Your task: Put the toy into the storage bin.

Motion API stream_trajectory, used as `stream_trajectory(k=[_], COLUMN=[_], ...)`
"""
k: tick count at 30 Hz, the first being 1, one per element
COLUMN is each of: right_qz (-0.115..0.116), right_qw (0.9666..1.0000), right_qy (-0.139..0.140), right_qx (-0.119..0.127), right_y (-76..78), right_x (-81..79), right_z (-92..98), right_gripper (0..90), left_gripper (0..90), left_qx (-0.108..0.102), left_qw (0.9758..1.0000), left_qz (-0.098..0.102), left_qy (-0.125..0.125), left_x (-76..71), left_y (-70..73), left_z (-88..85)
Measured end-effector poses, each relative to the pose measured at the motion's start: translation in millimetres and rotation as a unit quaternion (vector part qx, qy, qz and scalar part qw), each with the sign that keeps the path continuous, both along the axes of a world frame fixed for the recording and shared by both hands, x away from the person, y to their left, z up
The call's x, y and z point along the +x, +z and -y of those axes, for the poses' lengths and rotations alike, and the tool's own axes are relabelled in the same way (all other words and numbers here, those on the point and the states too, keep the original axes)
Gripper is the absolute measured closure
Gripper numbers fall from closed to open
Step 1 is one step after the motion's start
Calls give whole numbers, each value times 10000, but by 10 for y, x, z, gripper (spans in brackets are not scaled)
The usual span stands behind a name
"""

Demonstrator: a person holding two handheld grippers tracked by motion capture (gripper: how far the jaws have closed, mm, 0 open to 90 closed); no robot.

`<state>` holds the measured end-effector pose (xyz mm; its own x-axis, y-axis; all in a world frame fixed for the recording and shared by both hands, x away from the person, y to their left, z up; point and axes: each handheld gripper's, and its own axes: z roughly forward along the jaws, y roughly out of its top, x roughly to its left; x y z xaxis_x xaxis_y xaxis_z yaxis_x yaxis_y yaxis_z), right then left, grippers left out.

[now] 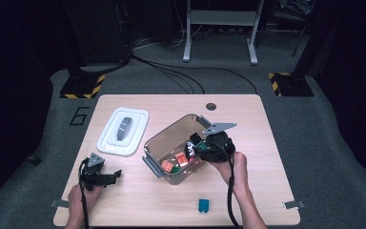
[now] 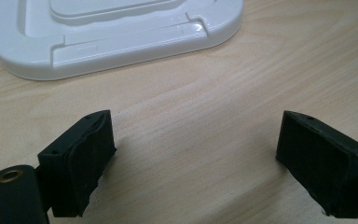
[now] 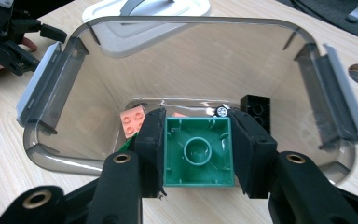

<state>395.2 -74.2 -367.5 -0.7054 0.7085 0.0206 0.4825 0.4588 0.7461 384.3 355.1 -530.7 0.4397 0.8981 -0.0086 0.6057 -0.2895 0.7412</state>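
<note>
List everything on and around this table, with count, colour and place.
table: one, light wood, centre.
box: one, clear grey, mid-table, lid off.
lid: one, white, left of the box.
green brick: one, over the box, clamped in the right gripper.
bricks in box: several; orange, red, black.
teal brick: one, near front edge.
floor stands: two, yellow-black striped, behind the table.
left gripper: black, open, front left.
right gripper: black, over the box.

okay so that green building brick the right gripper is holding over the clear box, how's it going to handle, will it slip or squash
The green brick looks like hard, hollow moulded plastic, so it is probably stiff and light and unlikely to squash. The right gripper has its pads flat on two opposite walls, which should hold steadily, though the smooth plastic might slide under a light grip. Dropped into the clear box, it would likely bounce rather than break.
</note>
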Motion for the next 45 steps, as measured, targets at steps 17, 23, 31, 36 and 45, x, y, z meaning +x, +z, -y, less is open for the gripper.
stream_trajectory(k=[17, 23, 31, 36, 45], right_qz=[-433, -537, -446, -335, -281], right_qw=[9985, 9976, 9988, 9993, 9995], right_qy=[248, 375, 157, 154, 119], right_qx=[-203, -246, -125, -36, 14], right_y=[-199, -247, -201, -149, -199], right_x=[90, 51, -16, -111, -322], right_z=[-344, -423, -342, -228, -19], right_gripper=[581, 536, 286, 180, 104], left_gripper=[109, 109, 109, 109, 109], left_qx=[41, -4, -4, 39, 39], left_qw=[10000, 10000, 10000, 10000, 10000], left_qz=[-16, 4, 3, -18, -17], left_qy=[-35, 2, 3, -32, -34], left_x=[0, 0, 0, -1, 0], left_y=[3, -1, -1, 3, 4], left_z=[-7, 0, 0, -6, -6])
